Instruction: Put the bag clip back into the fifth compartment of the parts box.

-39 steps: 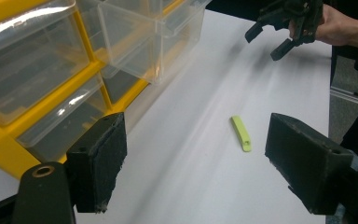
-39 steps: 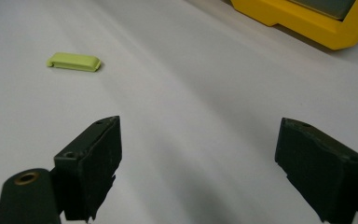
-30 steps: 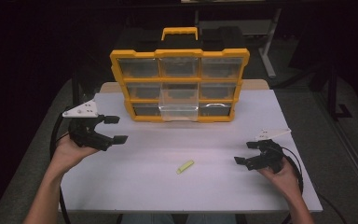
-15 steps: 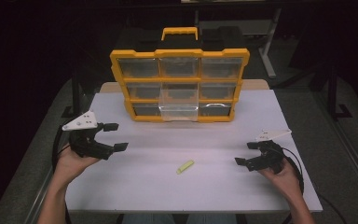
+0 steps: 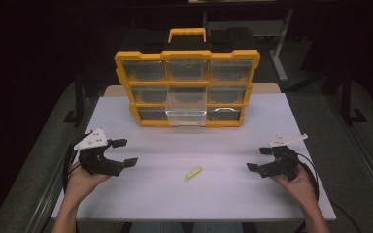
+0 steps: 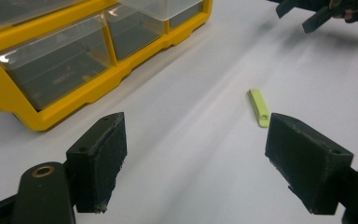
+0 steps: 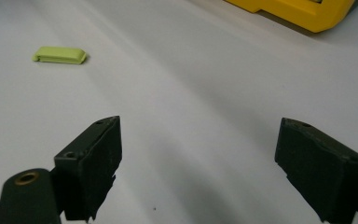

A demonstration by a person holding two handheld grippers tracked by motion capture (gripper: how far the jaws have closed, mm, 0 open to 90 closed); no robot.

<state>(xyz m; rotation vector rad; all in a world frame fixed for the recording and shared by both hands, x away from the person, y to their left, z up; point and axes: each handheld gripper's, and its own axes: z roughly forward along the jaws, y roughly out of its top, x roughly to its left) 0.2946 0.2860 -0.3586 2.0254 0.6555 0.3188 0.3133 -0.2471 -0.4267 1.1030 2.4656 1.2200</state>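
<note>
**Both grippers empty, chip lies loose**

While your left gripper (image 5: 125, 152) and right gripper (image 5: 260, 159) rest near the table's (image 5: 223, 141) side edges, jaws spread wide, the green chip (image 5: 193, 173) lies between them, apart from both; the organizer (image 5: 187, 87) stands far, one drawer (image 5: 186, 109) pulled out.

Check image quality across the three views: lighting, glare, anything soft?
High view: the white table is evenly lit, surroundings nearly black; the open clear drawer of the yellow organizer catches mild glare.
Left gripper view: left claw is soft up close; the green piece is fairly sharp.
Right gripper view: right claw blurred; broad soft shadow bands across the table; green piece slightly soft.
</note>
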